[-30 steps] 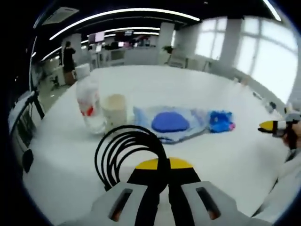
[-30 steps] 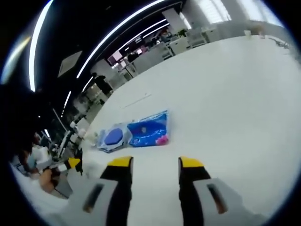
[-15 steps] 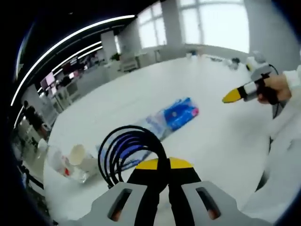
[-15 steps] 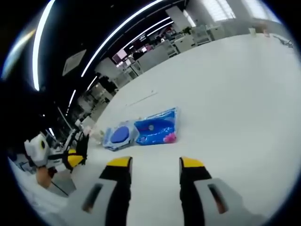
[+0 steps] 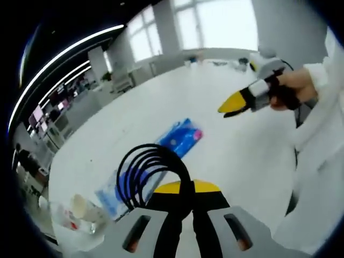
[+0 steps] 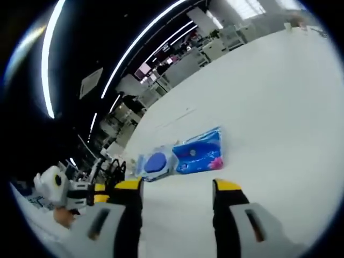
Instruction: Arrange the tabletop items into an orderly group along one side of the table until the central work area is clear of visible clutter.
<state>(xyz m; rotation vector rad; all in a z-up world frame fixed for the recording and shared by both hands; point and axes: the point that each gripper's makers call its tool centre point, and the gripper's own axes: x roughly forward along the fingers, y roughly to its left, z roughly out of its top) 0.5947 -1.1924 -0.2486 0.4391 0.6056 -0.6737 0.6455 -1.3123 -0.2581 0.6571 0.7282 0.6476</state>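
Note:
My left gripper (image 5: 183,189) is shut on a coil of black cable (image 5: 146,173) that loops up to the left of its yellow tips. Beyond it on the white table (image 5: 161,107) lie a blue wipes pack (image 5: 181,137) and a clear pack with a blue round lid (image 5: 122,185). A clear plastic bottle (image 5: 67,220) and a pale cup (image 5: 80,207) lie at the lower left. My right gripper (image 6: 174,185) is open over bare table, with the blue pack (image 6: 200,153) and the lidded pack (image 6: 156,163) ahead. The right gripper (image 5: 236,102) also shows at the upper right of the left gripper view.
A person's hand (image 5: 293,88) and white sleeve (image 5: 317,161) fill the right side of the left gripper view. The left gripper (image 6: 88,193) appears at the lower left of the right gripper view. Desks and ceiling light strips lie beyond the table's far edge.
The left view has swung and rolled, so the bottle and cup slid to the lower left and the right gripper came closer. The right view shifted slightly. The cable stays held.

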